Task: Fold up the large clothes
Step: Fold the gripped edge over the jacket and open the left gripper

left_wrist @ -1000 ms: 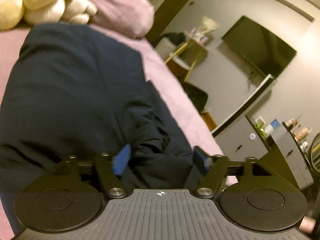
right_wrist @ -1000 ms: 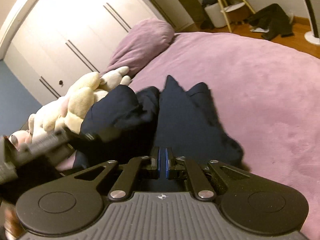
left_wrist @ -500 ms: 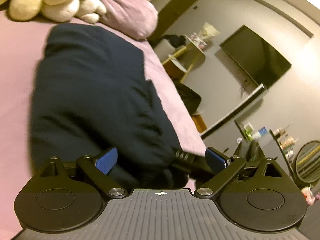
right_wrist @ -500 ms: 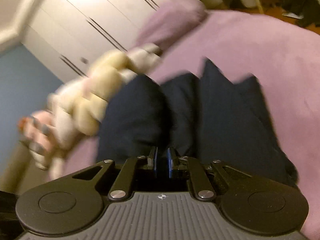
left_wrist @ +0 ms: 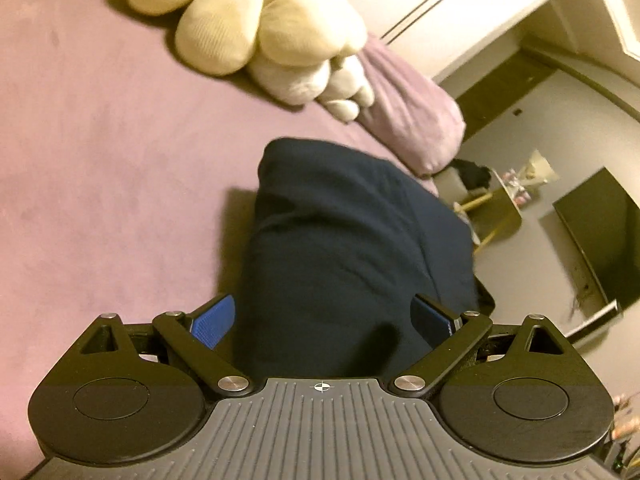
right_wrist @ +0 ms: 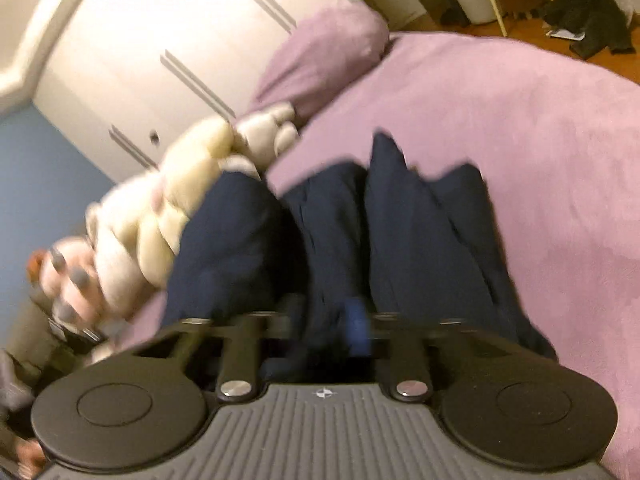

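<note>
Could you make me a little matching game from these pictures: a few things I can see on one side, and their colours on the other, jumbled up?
Things:
1. folded garment
2. plush toy
3. bed cover
4. wardrobe doors

Colours:
A. white
B. purple
C. dark navy
D. cream

Right pairs: 1-C, 2-D, 3-B, 4-A

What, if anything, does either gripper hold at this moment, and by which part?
Nothing. The left gripper stands wide open over the dark navy folded garment; the right gripper has just been opening, releasing it.
</note>
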The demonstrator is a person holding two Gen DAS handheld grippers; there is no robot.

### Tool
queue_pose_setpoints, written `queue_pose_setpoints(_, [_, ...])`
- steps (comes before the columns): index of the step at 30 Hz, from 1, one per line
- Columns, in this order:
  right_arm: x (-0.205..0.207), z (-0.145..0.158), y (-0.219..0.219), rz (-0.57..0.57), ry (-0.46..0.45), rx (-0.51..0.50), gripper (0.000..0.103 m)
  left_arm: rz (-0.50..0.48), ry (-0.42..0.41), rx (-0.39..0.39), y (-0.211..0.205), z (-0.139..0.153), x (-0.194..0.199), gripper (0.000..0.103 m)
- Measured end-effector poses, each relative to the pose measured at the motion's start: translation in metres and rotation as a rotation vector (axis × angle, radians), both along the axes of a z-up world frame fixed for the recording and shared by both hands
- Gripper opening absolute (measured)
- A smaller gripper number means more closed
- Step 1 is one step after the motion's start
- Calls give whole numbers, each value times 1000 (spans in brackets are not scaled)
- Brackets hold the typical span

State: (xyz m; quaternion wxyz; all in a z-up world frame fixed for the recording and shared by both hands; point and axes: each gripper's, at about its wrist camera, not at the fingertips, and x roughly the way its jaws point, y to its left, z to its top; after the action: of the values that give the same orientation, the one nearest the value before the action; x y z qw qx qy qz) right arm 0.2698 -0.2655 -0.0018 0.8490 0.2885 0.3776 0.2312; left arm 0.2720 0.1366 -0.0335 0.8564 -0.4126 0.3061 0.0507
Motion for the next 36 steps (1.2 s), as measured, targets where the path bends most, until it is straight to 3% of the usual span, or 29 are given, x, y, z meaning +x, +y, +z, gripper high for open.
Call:
queue_pose_setpoints(1, [8,1,-3,2,10,31,62,7,2,-8,2,-3,4,98])
queue_pose_setpoints(6, [54,-25,-2,29,179,216,68,-19,12,-98,4,-21,21,98])
queue_pose_setpoints(8, [66,-34,6,62,216,260,74,-35,19,-70,-1,-22,26,98])
queue_pose_setpoints(15, [78,-24,47,176,186,289,80,-75,28,3,-17,-16,30,99])
queue_pose_setpoints(16, [80,-21,54,187,176,262,80,-79,25,9,-19,-15,26,99])
queue_pose_setpoints(17, [80,-18,60,196,163,223,72,-89,22,19,-22,-12,26,98])
queue_pose_setpoints(20, [72,-5,83,204,73,-18,32,-151,-3,112,-40,6,21,96])
queue_pose_setpoints(23, [52,19,93,176,-64,-177,21,-250,-84,176,-67,30,16,95])
queue_pose_setpoints(26, [28,51,76,135,-197,-215,19,-332,-144,173,-98,42,17,93])
queue_pose_setpoints(30, [9,61,45,67,-255,-244,19,-351,-118,71,-121,12,32,93])
queue_pose_setpoints(32, [11,40,31,21,-202,-301,19,-349,-131,64,-129,2,30,91])
queue_pose_setpoints(34, [18,4,19,-2,-98,-350,20,-361,-159,120,-136,5,25,96])
queue_pose_setpoints(36, [14,-7,11,-6,-101,-326,27,-354,-168,125,-133,4,24,96])
